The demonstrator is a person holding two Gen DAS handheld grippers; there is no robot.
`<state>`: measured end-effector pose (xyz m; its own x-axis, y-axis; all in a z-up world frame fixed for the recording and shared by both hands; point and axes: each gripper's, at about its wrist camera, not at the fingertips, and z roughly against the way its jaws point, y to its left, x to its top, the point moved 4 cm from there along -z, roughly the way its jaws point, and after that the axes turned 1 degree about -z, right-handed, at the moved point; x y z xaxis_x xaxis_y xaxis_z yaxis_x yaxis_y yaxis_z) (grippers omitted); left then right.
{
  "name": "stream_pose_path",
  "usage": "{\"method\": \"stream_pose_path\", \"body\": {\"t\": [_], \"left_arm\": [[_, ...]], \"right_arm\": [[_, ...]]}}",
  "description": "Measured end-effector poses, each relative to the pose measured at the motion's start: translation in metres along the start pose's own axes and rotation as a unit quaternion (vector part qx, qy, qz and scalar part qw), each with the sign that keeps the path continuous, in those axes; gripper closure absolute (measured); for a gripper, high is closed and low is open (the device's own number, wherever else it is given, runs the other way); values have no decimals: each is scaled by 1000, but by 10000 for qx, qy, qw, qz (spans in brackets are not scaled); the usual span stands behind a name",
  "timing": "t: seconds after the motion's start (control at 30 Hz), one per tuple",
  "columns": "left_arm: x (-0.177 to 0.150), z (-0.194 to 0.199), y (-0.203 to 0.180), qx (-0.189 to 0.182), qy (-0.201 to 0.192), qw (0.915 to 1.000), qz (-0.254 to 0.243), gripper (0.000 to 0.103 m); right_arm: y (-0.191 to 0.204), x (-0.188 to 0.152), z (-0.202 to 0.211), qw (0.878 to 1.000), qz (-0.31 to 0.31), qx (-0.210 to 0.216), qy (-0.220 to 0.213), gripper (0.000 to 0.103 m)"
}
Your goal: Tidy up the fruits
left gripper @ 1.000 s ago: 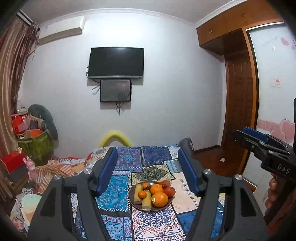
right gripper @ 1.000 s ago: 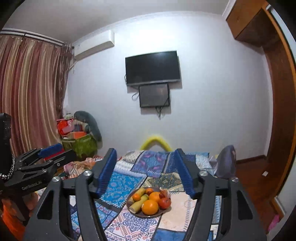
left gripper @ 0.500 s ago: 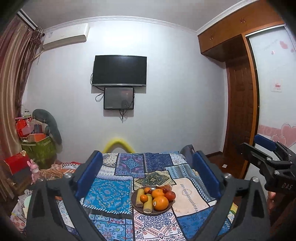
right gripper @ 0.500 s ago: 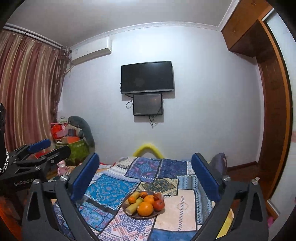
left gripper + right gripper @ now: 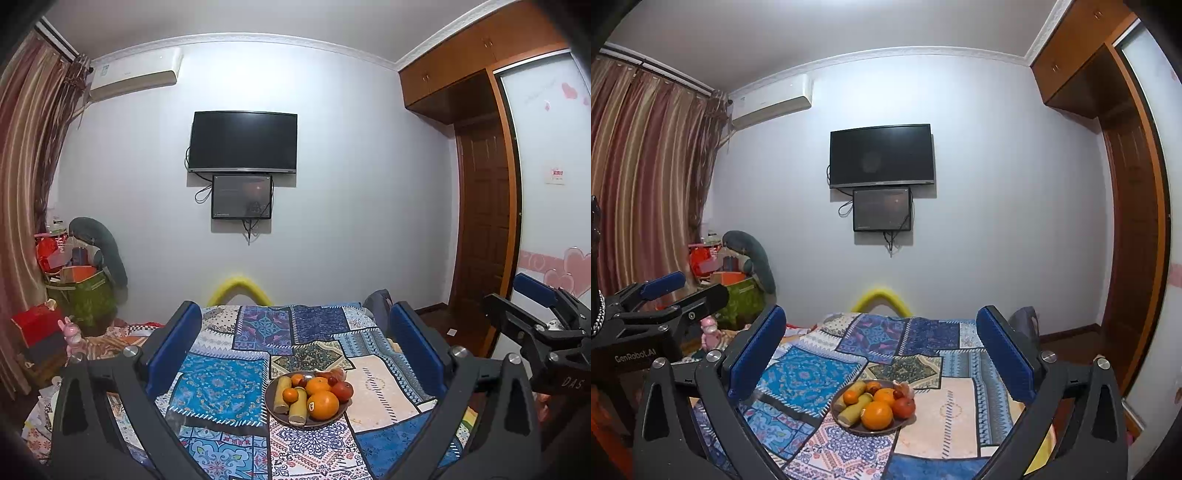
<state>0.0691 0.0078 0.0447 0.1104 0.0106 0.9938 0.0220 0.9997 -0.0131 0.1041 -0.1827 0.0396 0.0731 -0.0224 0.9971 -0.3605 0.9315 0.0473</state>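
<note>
The left gripper point(image 5: 295, 347) has its jaws spread wide and holds nothing; the right gripper point(image 5: 881, 349) is likewise spread wide and empty. In each wrist view the fruit plate point(image 5: 275, 411) lies between the two blue pads, below and beyond the fingertips, well apart from them; nothing touches it. The plate sits on a patchwork cloth point(image 5: 221, 387) covering the table, near the table's front edge and roughly midway between its left and right edges.

The plate is dark and round; it carries a large orange point(image 5: 323, 405) with a sticker at the front, smaller oranges behind it, a red fruit point(image 5: 342, 390) at the right, and two yellow-green cylindrical pieces point(image 5: 297, 406) at the left. The fruits are heaped, touching one another.

The cloth around the plate is bare on all sides; clutter stands off the table's left edge; a wooden door point(image 5: 480, 236) stands past the right edge.
</note>
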Motion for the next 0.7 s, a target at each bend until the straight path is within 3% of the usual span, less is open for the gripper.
{"method": "stream_pose_path", "body": {"t": [0.7], "left_arm": [[-1,0,-4,-73,-3,10000,-41,0]], "right_arm": [[-4,4,6,9999,-36,-81,-54,0]]}}
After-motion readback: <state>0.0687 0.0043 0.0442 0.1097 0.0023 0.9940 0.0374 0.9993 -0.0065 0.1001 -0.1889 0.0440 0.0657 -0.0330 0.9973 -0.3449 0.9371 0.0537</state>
